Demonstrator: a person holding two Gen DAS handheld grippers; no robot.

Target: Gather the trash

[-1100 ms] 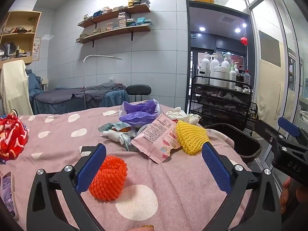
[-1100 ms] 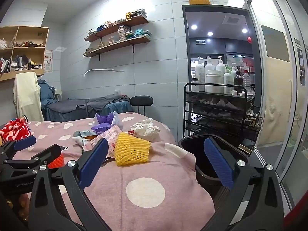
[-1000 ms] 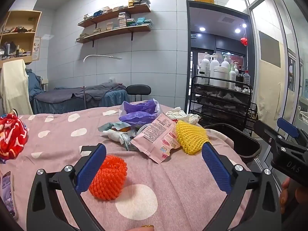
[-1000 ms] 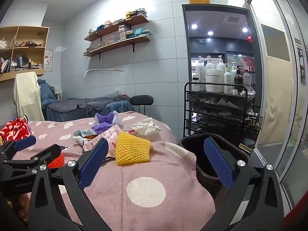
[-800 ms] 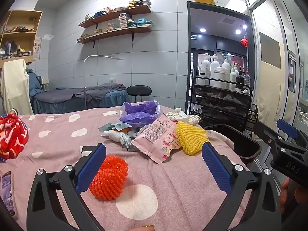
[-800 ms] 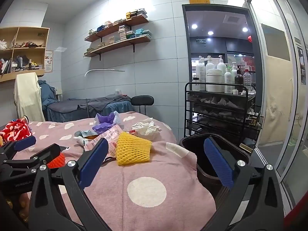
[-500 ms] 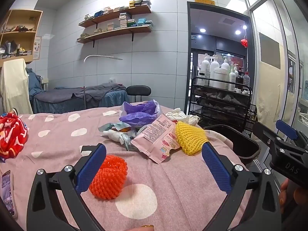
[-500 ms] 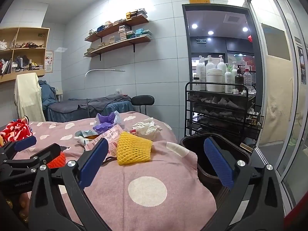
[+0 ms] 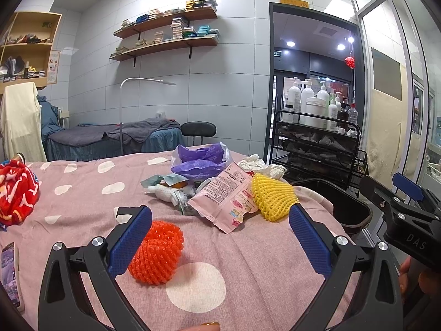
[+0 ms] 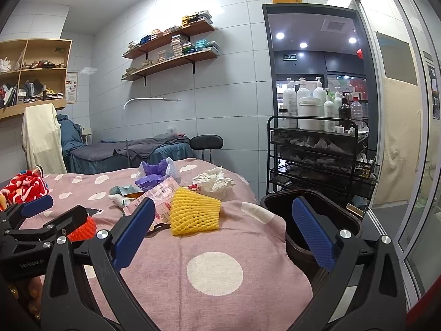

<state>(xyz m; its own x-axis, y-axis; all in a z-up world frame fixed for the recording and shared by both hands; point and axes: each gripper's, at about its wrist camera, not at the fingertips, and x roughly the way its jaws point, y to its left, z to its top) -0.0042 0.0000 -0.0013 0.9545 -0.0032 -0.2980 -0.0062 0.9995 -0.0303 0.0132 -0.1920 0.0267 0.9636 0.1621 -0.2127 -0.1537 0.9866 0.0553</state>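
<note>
Trash lies on a pink polka-dot bed cover (image 9: 248, 270): an orange foam net (image 9: 155, 251), a yellow foam net (image 9: 273, 200) (image 10: 194, 212), a pink wrapper (image 9: 226, 198), a purple bag (image 9: 201, 160) and crumpled white tissue (image 10: 213, 183). A black bin (image 10: 328, 218) stands at the bed's right end. My left gripper (image 9: 220, 234) is open and empty, its left finger just beside the orange net. My right gripper (image 10: 223, 229) is open and empty, spanning the bed's end and the bin.
A red patterned cloth (image 9: 16, 190) lies at the far left and a phone (image 9: 9, 273) at the near left. A black trolley (image 10: 319, 160) with bottles stands behind the bin. A glass partition (image 10: 408, 138) is on the right. A massage bed (image 9: 110, 140) is at the back.
Both views shift only slightly; the grippers stay open and the trash has not moved.
</note>
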